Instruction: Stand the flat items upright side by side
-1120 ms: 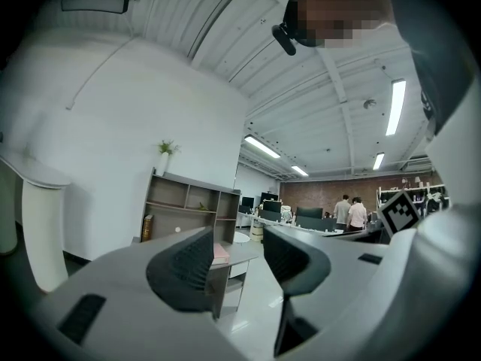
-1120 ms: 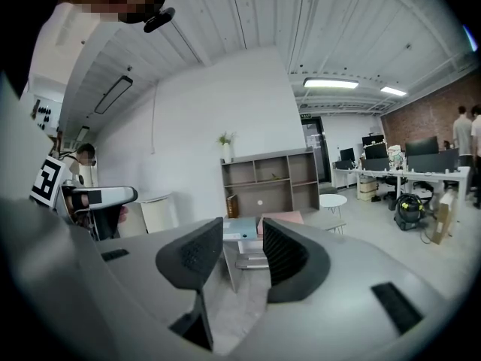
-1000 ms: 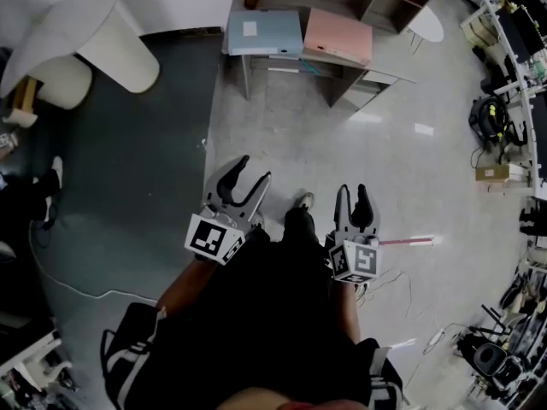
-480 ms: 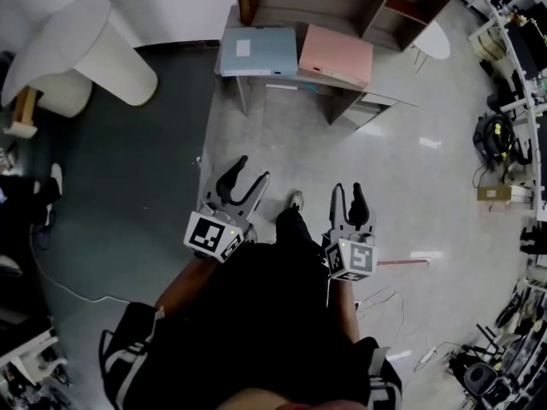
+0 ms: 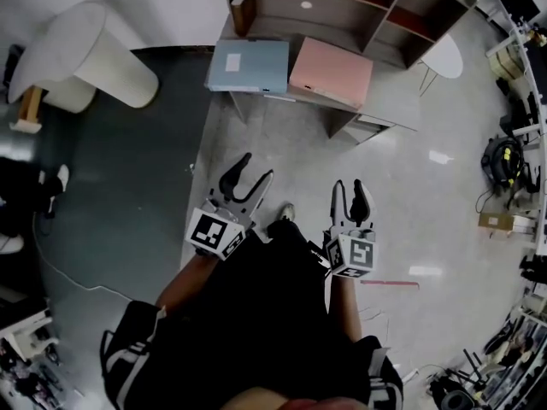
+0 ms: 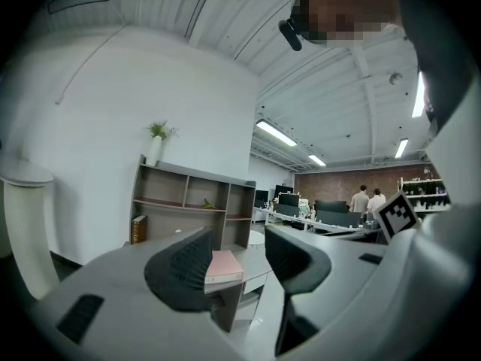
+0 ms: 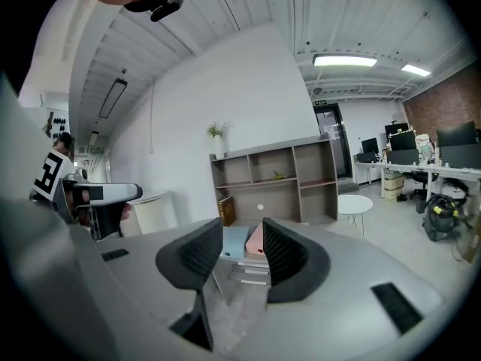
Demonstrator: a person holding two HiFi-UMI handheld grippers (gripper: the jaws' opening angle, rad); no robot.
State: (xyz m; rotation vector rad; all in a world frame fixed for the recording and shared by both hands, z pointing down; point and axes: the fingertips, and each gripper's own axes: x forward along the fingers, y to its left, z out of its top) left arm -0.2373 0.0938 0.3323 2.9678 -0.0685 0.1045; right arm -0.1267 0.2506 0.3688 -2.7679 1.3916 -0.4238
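The left tongs are held out in front of the person, about level, with the jaws spread to a middling gap. Nothing is between them and they touch nothing. The right tongs are alongside and tipped slightly down. Their jaws are also apart, a little narrower than the left pair's, and likewise hold and touch nothing. The two pairs are near each other but clear of one another, with the person's shoe on the floor between them.

The flat items are well ahead of both sets of fingertips, out of reach. A blue folder and a pink folder lie flat and close side by side on a low desk. The blue one is ahead of the left tongs and the pink one ahead of the right. In the right gripper view, both folders show far off through the gap between the jaws, blue nearer the left pad and pink nearer the right. In the left gripper view, only the pink folder shows, just past the edge of the left pad.

Beyond the desk, farther from the tongs, stands an open shelf unit. A brown book stands upright at its left end.
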